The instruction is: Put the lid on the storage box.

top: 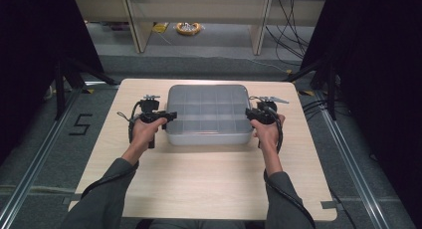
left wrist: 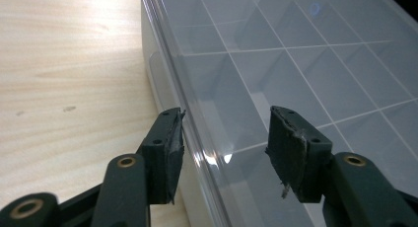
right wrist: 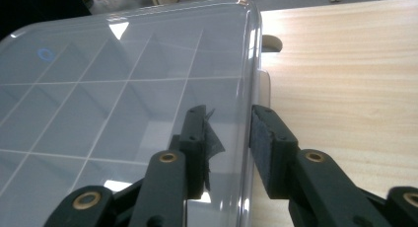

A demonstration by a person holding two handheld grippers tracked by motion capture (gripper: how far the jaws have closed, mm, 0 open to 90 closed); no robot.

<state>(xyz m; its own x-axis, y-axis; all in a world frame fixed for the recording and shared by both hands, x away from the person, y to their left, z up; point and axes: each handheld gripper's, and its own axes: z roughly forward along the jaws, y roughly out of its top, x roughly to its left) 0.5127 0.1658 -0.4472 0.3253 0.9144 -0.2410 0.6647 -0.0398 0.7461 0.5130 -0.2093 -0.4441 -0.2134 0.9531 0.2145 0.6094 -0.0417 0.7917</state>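
**Both grippers at the box's ends**

The box (top: pixel 208 114) sits mid-bench (top: pixel 209 184). At its left rim, the left gripper (left wrist: pixel 224 138) straddles the edge, jaws apart. At its right rim, the right gripper (right wrist: pixel 229 138) pinches the lid edge.

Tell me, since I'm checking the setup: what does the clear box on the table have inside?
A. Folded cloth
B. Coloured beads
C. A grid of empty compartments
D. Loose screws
C: through the clear lid of the box, thin dividers form rows of bare compartments.
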